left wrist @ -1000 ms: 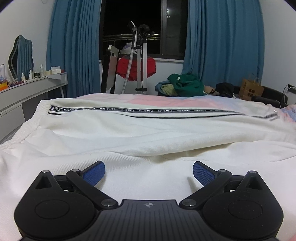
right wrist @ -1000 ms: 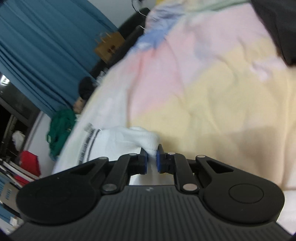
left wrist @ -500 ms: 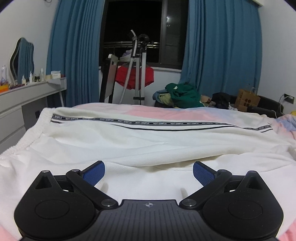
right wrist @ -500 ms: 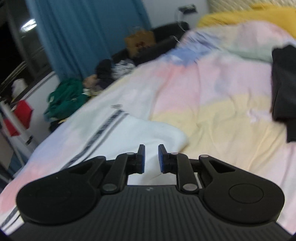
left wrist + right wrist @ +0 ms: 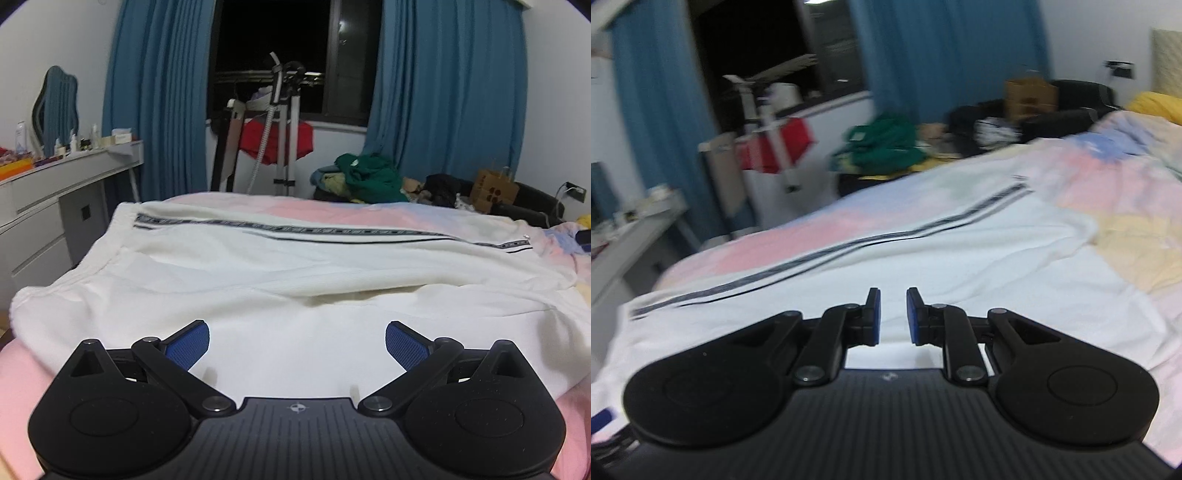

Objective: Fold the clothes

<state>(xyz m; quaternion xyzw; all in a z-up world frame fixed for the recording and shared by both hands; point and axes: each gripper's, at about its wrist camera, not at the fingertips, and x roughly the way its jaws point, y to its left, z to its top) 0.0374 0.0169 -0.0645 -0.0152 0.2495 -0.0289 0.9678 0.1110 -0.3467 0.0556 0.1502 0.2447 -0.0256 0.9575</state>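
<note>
Both claws are empty: your left claw (image 5: 297,345) gapes wide just above the white trousers (image 5: 295,273), which lie spread flat across the bed (image 5: 22,373) ahead of it and beneath it. Your right claw (image 5: 891,316) is parted narrowly, seemingly hovering over the same trousers (image 5: 960,258), though that view is blurred.

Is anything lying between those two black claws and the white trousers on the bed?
Nothing visible: the open left gripper and right gripper hover directly above the white knit trousers with the black side stripe.
</note>
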